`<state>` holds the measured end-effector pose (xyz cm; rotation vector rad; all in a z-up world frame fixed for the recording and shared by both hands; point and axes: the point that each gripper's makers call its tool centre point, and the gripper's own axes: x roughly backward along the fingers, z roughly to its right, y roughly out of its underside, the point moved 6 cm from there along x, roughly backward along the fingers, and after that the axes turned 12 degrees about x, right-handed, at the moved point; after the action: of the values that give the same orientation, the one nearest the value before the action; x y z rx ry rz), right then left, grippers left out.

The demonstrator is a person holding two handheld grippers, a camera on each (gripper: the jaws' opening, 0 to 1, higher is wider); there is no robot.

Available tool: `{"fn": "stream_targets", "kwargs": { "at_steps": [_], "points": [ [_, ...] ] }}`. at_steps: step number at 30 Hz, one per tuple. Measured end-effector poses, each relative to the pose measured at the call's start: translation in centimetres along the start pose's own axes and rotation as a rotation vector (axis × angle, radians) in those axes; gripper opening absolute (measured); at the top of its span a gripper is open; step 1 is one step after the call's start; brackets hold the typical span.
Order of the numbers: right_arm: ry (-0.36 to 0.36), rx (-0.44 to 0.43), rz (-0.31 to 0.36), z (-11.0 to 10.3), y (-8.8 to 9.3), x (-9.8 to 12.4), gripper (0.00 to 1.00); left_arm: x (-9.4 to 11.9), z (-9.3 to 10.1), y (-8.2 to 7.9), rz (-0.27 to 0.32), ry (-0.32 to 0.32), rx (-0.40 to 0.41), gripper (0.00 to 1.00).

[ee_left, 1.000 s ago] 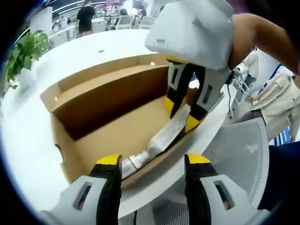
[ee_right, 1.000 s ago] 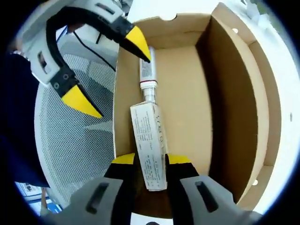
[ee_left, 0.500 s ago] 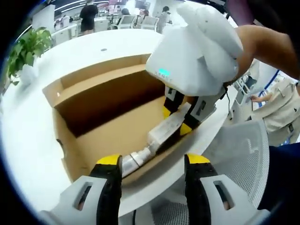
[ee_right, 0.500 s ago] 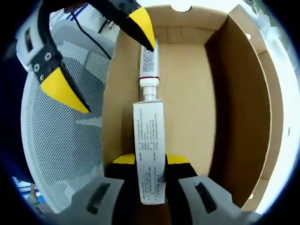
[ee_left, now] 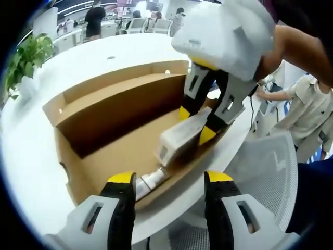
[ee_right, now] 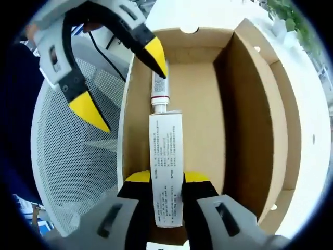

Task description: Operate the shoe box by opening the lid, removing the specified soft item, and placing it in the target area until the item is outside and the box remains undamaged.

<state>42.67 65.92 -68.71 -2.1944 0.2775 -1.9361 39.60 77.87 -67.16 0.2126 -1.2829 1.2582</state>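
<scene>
An open brown cardboard box (ee_left: 112, 107) sits on the white table (ee_left: 31, 156). My right gripper (ee_left: 196, 125) is shut on a white printed carton (ee_left: 179, 138) and holds it tilted above the box floor. A white tube (ee_left: 153, 179) lies on the floor by the near wall, under the carton's free end. My left gripper (ee_left: 170, 178) is open, with one jaw inside the box next to the tube and the other outside the wall. In the right gripper view the carton (ee_right: 166, 172) sits between my right gripper (ee_right: 166, 178) jaws, the tube (ee_right: 158, 88) lies beyond it, and the left gripper (ee_right: 124, 83) straddles the box (ee_right: 250, 120) wall.
A white mesh chair (ee_left: 270, 177) stands close to the table's edge beside the box. A potted plant (ee_left: 28, 57) is at the far left of the table. People (ee_left: 96, 18) stand in the background, and a person (ee_left: 307, 104) sits at the right.
The right gripper has lifted the carton, so its free end is off the box floor. The tube stays on the floor, and the left gripper has hardly moved.
</scene>
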Motion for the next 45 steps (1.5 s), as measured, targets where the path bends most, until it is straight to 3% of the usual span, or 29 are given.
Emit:
{"fn": "stream_targets", "kwargs": {
  "at_steps": [13,22,30,45],
  "points": [
    [0.086,0.000,0.024,-0.2,1.1,5.8,0.17,0.0,1.6,-1.6,0.017,0.036,-0.060,0.53],
    [0.147,-0.023,0.026,-0.7,3.8,9.9,0.17,0.4,3.1,-3.1,0.046,0.063,-0.104,0.54],
    [0.188,-0.077,-0.010,-1.4,8.2,12.9,0.17,0.3,5.4,-4.4,0.043,0.084,-0.171,0.54],
    [0.175,-0.138,-0.118,-3.2,17.1,14.0,0.17,-1.1,9.9,-5.4,0.030,0.124,-0.266,0.54]
  ]
}}
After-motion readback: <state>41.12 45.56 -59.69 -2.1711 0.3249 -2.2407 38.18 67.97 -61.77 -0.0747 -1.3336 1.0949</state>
